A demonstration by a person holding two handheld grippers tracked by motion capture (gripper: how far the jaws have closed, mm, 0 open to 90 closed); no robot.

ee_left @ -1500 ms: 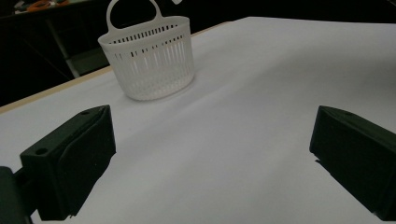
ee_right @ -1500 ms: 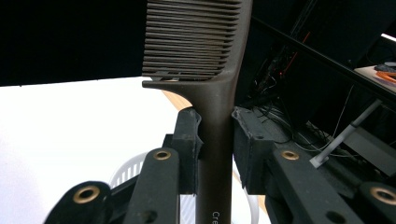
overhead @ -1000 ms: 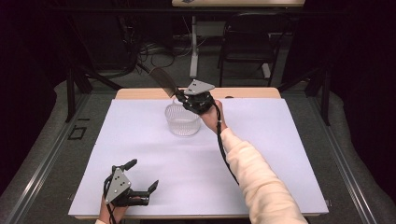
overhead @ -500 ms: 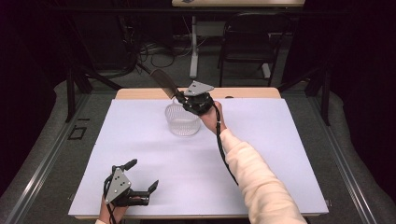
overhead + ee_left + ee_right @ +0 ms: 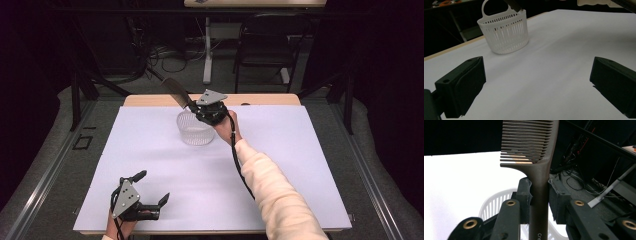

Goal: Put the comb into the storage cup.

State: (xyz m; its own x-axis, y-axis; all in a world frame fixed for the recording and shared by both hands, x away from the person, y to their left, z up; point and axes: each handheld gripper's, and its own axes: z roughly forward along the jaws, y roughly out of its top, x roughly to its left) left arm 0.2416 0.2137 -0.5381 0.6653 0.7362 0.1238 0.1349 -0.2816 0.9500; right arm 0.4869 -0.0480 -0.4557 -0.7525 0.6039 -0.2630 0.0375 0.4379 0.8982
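Note:
A dark brown comb (image 5: pixel 537 157) is clamped by its handle between the pads of my right gripper (image 5: pixel 539 197), which is shut on it. In the high view that right gripper (image 5: pixel 200 107) hovers over the far rim of a white slotted basket (image 5: pixel 194 128), and the comb (image 5: pixel 175 92) sticks up and to the left beyond it. The basket (image 5: pixel 505 32) stands upright on the white table sheet, a comb tip showing above its handle. My left gripper (image 5: pixel 152 187) rests near the front left edge, jaws wide apart with nothing between them.
The white sheet (image 5: pixel 310 150) covers the wooden table (image 5: pixel 270 100). Dark floor, cables and a chair (image 5: pixel 260 55) lie beyond the far edge. Metal rails (image 5: pixel 45 170) run along both sides of the table.

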